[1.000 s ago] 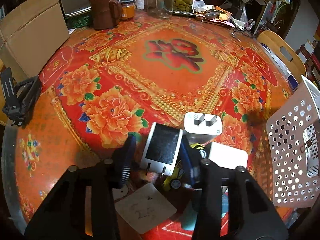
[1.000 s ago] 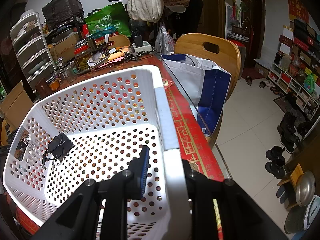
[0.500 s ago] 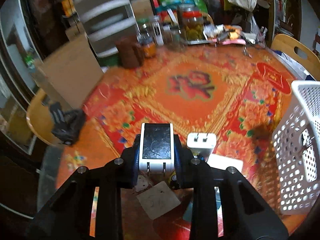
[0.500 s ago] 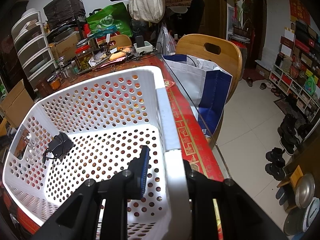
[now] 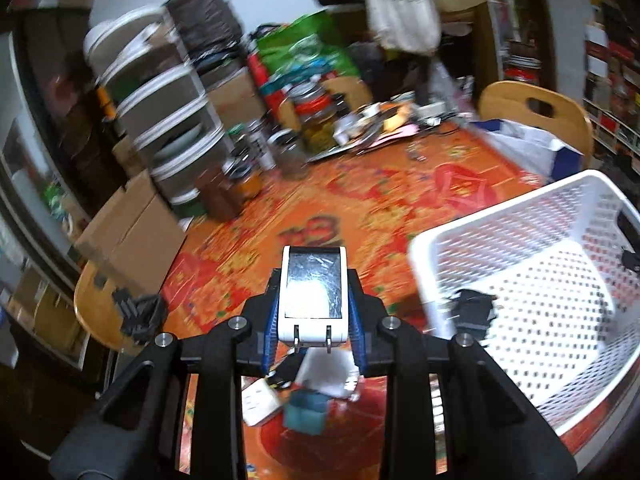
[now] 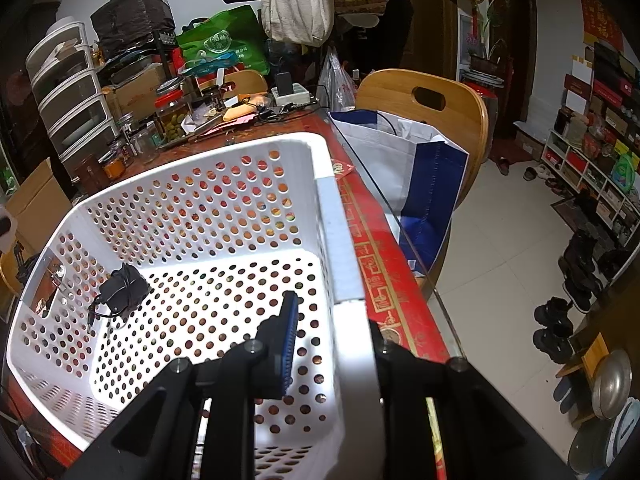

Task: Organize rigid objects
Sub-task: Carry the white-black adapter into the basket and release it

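Charger (image 5: 313, 294) looks light, stiff and slick-sided, so we've got the left gripper (image 5: 314, 312) pinching its flanks, while the right gripper (image 6: 332, 344) clamps the basket (image 6: 340, 256) rim.

Beyond the jaws, the left wrist view smears the jars (image 5: 256, 176) and tablecloth pattern (image 5: 360, 208) into streaks. Below the jaws, small items (image 5: 308, 384) sit half hidden. The white basket (image 5: 520, 248) runs off the right edge.
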`<move>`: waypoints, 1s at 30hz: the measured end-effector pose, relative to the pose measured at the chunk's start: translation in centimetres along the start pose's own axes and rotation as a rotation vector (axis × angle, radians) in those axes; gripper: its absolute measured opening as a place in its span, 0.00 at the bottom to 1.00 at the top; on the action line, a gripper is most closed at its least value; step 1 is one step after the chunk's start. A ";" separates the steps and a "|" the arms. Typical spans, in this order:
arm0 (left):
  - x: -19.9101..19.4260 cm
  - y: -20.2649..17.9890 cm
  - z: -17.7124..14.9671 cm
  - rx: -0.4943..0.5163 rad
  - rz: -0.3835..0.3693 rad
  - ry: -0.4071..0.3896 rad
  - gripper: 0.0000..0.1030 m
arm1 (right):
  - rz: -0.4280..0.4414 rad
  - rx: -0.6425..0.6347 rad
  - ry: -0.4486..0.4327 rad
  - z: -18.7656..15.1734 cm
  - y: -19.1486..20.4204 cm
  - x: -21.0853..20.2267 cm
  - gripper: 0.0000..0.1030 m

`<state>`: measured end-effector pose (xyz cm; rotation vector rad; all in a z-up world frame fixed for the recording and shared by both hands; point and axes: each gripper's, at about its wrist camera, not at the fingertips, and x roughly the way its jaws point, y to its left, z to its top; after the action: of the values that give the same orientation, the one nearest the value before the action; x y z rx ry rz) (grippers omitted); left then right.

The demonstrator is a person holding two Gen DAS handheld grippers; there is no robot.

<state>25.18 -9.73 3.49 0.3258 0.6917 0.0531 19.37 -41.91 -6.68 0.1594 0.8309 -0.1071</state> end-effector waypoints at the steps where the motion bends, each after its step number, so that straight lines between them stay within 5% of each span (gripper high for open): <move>1: -0.3 -0.9 0.3 0.013 -0.007 -0.006 0.26 | 0.002 0.000 0.000 0.0 0.0 0.0 0.18; 8: -1.2 -8.6 1.7 0.121 -0.086 0.012 0.26 | 0.013 0.002 -0.002 0.1 -0.3 0.0 0.18; 17: 1.9 -18.2 1.4 0.275 -0.214 0.156 0.26 | 0.022 -0.006 -0.005 -0.1 -0.4 -0.1 0.19; 30: 7.3 -22.3 0.3 0.415 -0.191 0.335 0.26 | 0.033 -0.005 -0.010 -0.2 -0.5 -0.2 0.20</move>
<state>29.65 -29.78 -7.75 0.6565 1.0657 -0.2257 19.05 -42.37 -6.70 0.1674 0.8183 -0.0744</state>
